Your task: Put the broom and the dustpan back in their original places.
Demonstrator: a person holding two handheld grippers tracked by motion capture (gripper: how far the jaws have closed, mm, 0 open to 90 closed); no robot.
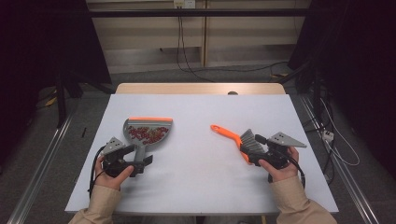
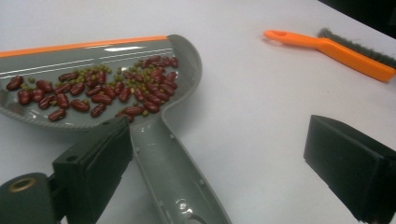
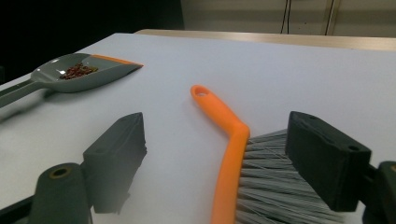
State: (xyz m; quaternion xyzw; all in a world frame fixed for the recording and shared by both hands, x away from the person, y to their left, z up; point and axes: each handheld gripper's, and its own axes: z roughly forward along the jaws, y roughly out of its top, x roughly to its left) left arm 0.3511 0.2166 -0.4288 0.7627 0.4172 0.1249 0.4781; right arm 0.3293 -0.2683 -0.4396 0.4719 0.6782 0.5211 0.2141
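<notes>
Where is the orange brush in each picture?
High view: the orange brush lies right of centre, by the right gripper.
Left gripper view: top right corner.
Right gripper view: bottom centre, between the open jaws.
Shared landmark: the grey dustpan with beans.

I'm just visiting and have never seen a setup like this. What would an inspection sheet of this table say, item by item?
Surface: white table top, bare apart from the two tools.
Job's things: grey dustpan with an orange edge lies flat, holding red beans and small green ones; orange brush lies on its side, grey bristles away from the person.
Clutter: nothing seen.
Grippers: left gripper open, jaws either side of the dustpan handle, not pressing it; right gripper open around the brush head, not pressing it.
Cables: a black cable trails from each gripper; more cables run across the floor behind the table.
Surroundings: dark curtains at both sides, a pale wall with a socket behind.
</notes>
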